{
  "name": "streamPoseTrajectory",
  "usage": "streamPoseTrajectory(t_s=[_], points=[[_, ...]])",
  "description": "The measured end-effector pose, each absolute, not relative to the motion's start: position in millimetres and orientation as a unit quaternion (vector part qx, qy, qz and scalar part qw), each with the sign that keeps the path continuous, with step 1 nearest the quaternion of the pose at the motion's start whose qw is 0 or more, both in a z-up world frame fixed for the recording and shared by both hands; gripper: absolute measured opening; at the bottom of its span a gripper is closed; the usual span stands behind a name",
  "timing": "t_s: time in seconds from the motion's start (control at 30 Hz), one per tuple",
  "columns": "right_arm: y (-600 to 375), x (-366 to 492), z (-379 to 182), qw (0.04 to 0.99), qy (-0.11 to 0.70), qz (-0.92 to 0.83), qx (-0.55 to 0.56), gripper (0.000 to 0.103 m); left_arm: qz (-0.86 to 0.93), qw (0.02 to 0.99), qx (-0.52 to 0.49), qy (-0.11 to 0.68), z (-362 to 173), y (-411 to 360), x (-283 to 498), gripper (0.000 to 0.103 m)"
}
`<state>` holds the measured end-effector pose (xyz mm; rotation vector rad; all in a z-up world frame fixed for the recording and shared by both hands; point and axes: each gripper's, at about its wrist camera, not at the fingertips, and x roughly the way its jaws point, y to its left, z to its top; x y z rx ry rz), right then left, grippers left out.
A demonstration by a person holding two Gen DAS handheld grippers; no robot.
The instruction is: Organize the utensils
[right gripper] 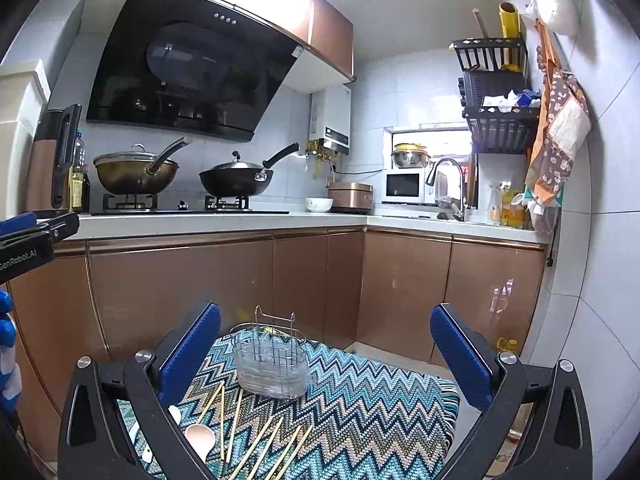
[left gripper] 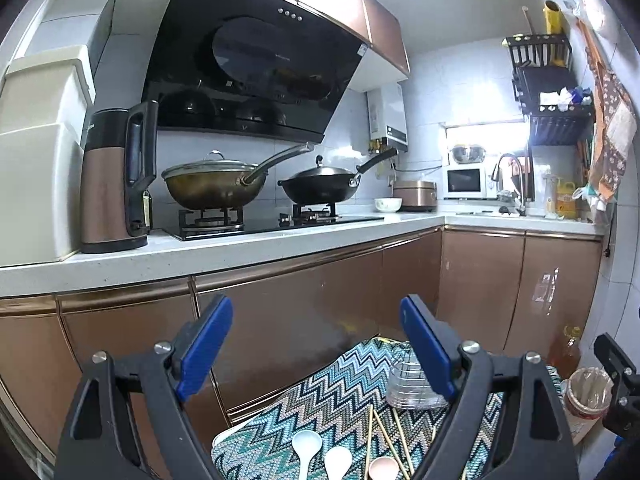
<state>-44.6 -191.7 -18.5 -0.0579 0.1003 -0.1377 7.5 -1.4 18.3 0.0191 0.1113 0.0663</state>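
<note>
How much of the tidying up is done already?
Nothing looks done yet. The wire utensil holder stands empty on the zigzag cloth. Both the left gripper and right gripper have open jaws holding nothing. Still left: the chopsticks, pink spoon and white spoons lying on the cloth.

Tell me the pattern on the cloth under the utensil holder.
The cloth has a zigzag chevron in teal, blue, white and tan; the right wrist view shows it best.

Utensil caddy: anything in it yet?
Looks empty. The utensil caddy stands upright with nothing sticking out; chopsticks and spoons lie on the cloth.
</note>
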Motion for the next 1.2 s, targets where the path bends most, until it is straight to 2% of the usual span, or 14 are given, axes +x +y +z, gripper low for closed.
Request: streamPoseTrajectory(t_s=[0.9,1.07,1.2], points=[[-198.1,1.7,-46.4,0.992,0.114,-0.054,-0.019,0.103,0.024,0.992,0.022,0.119,-17.6,-7.3,58.4,0.085],[-205.6,10.0,-51.1,0.990,0.130,-0.045,-0.010,0.103,0.013,0.990,0.000,0.143,-23.7,1.8,70.9,0.085],[-221.3,27.0,-61.6,0.984,0.178,-0.017,0.028,0.103,-0.012,0.983,-0.039,0.180,-31.9,24.5,91.1,0.085]])
